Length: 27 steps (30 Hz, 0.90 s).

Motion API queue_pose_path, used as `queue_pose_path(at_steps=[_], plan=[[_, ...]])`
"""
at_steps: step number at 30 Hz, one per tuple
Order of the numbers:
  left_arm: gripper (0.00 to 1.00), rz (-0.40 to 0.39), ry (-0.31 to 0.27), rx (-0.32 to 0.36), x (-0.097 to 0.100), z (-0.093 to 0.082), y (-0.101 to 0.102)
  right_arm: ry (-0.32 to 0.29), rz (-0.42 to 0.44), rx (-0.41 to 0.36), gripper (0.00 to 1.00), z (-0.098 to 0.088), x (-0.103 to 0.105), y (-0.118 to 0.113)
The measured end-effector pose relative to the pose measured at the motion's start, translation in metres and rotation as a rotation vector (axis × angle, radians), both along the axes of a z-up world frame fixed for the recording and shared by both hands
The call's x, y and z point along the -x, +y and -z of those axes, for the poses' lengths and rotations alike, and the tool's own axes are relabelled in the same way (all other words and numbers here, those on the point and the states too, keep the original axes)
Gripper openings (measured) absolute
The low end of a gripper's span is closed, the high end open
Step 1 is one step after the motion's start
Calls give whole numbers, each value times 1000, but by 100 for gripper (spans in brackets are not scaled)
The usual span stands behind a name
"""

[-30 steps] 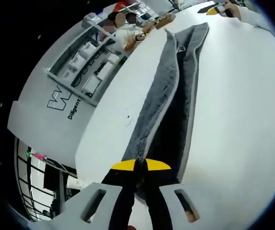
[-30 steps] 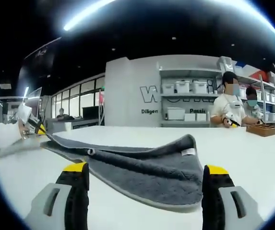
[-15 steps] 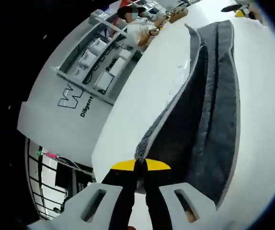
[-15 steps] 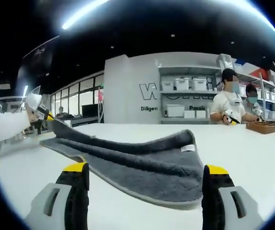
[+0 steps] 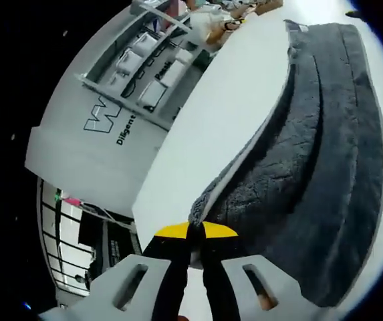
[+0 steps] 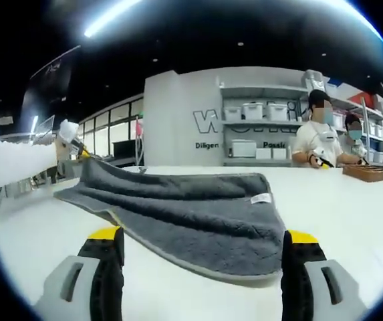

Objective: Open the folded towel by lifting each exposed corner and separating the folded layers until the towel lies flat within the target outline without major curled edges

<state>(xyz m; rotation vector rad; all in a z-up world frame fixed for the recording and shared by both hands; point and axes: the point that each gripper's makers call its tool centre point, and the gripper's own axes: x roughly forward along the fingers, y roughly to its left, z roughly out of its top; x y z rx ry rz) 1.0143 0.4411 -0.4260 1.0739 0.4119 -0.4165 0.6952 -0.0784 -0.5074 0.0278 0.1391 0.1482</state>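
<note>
We judge the task partly done: the dark grey terry-cloth towel lies on the white table with one corner raised off the surface at the far left of the right gripper view, and the rest still draped in soft folds rather than flat. The left gripper is closed on that corner, its yellow-tipped jaws pinched together with the pile caught between them. The right gripper stands wide open and empty, near the towel's nearest edge but apart from it. We see no target outline. The towel looks thick, with a paler hemmed edge and a small white label. Remaining, in our judgement: spreading the layers and flattening the edges.
</note>
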Motion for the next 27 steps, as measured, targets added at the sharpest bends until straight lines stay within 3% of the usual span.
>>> queue_pose_path(at_steps=[7,16,27], plan=[[4,-50,47,6,-32,18,14,3,9,33,99,1,0,-3],[5,-124,106,101,-68,48,24,27,-7,47,99,9,-1,0],[5,-165,150,134,-89,82,25,44,-19,44,99,14,-4,2]])
